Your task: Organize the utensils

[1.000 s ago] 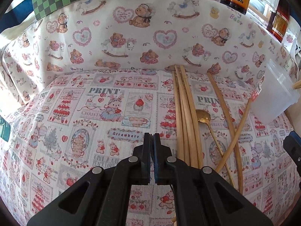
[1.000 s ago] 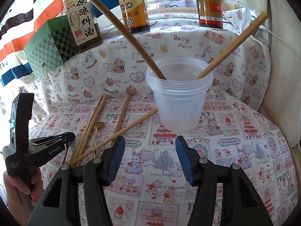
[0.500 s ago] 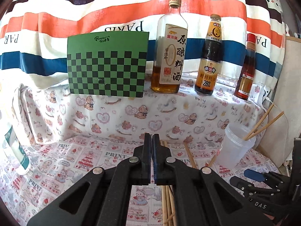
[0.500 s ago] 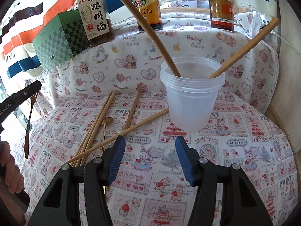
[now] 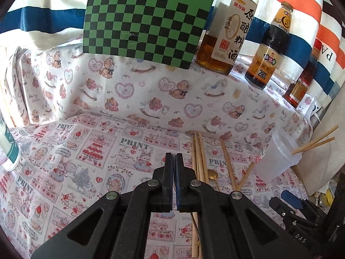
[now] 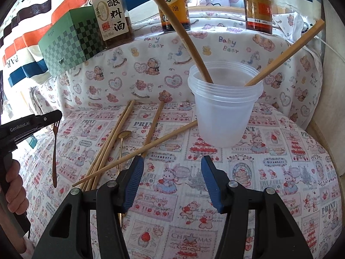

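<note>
Two chopsticks point(image 6: 195, 43) already stand in the clear plastic cup point(image 6: 224, 112), leaning out over its rim. More chopsticks point(image 6: 112, 146) and a small gold spoon point(image 6: 124, 134) lie flat on the table point(image 6: 269, 172), just left of the cup.

What is new is the little fork point(image 6: 54, 155). A second ago the left gripper point(image 6: 50, 116) was low over the cloth beside the chopsticks. Now it has come up, and the fork hangs from its tip, prongs up and handle down, well clear of the table. Its jaws are pressed tight together, pinching the fork by the prongs. In the left wrist view the fork itself cannot be seen, only the closed jaws.

The right gripper point(image 6: 172, 181) has kept still. Its jaws are spread apart with nothing between them, and it hovers over the cloth in front of the cup.

So the fork looks picked up, and the next job is probably to carry it over to the cup and drop it in with the two chopsticks. The fork hangs loose and thin, so it could swing or slip on the way. The chopsticks and spoon on the table are still left to do.
</note>
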The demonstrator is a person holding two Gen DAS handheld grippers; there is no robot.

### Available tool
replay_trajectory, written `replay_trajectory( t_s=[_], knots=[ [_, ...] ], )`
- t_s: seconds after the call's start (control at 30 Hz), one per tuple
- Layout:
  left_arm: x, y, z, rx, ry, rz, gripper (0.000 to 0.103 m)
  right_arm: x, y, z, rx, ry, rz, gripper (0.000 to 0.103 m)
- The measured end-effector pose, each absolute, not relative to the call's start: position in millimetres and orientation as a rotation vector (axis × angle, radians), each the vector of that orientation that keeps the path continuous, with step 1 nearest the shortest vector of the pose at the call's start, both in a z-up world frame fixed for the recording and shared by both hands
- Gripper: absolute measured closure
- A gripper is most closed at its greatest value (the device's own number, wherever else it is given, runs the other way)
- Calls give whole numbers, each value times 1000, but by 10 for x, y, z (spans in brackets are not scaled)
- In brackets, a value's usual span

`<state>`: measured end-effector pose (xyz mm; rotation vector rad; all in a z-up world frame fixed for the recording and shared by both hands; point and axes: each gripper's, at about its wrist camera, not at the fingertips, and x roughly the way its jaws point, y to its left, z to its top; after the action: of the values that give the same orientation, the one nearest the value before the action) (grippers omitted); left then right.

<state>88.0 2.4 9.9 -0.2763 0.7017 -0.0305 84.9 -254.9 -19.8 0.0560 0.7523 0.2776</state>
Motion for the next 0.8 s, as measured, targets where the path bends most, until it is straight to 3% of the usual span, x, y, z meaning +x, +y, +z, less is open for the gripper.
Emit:
replay_trajectory(
  t_s=[0.8],
  knots=[
    [879, 77, 142, -312, 733, -27, 103, 882, -2559, -244, 155, 822, 356, 45]
  ],
)
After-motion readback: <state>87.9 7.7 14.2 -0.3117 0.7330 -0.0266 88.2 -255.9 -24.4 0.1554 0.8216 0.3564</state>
